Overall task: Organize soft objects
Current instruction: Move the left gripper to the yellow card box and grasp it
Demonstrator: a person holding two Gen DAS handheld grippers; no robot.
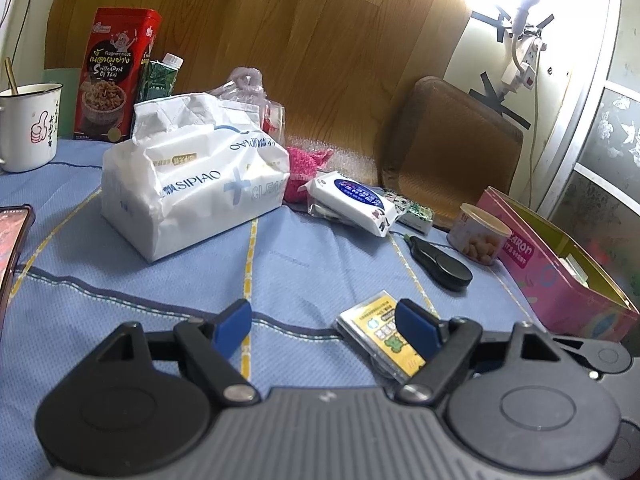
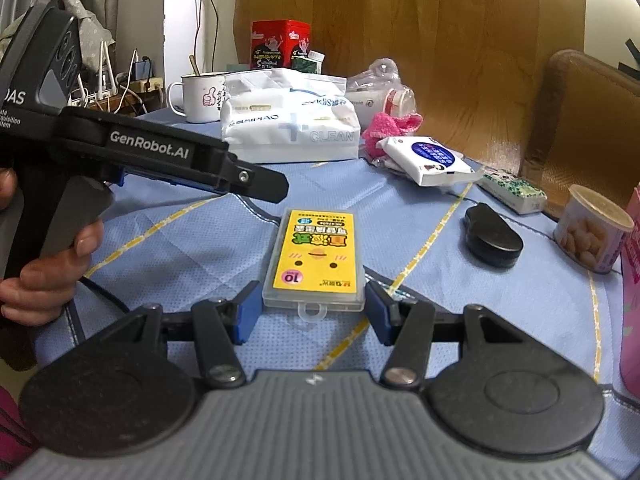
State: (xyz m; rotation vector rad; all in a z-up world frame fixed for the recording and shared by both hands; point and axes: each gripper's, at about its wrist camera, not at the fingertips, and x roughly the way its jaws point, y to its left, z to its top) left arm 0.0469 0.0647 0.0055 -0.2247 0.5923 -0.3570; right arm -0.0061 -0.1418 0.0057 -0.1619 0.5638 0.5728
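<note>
Left gripper (image 1: pixel 326 330) wide, nothing between fingers, low centre of left view. Right gripper (image 2: pixel 314 312) wide, fingers flanking yellow case (image 2: pixel 314 258) at centre, not touching. Tissue pack (image 1: pixel 192 188) centre left on blue cloth (image 1: pixel 280 240); pink sock (image 2: pixel 390 128) and wipes pack (image 2: pixel 430 160) right of it.

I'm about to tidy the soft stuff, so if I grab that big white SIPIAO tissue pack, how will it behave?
The tissue pack will probably squash rather than resist: its plastic wrap looks loose and wrinkled. It likely weighs little for its bulk. The torn-open top may crumple or shed sheets, so gripping the sides seems safer.
</note>
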